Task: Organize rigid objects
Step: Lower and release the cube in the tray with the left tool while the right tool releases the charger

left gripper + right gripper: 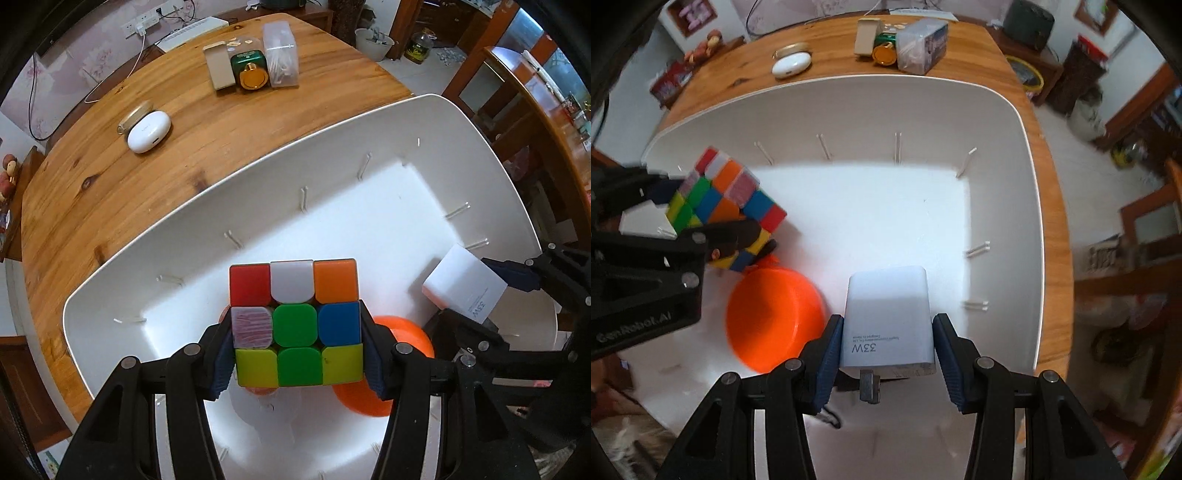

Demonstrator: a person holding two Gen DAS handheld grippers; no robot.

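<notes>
Over the white bin [1030, 206] on the counter [122, 192], the left tongs [297, 347] were clamped on the puzzle cube [295, 321] while the right tongs [886, 354] gripped the white charger [886, 321] beside an orange bowl [772, 317].

Wooden table [229, 122] w/ rounded edge carries 1 big white bin [258, 177] near its front. Behind it: white earbud case [149, 132] touching a gold disc [135, 114]. Further back, 3 items side by side: beige box [220, 70], green tin w/ gold cap [250, 70], clear plastic box [280, 55].
</notes>
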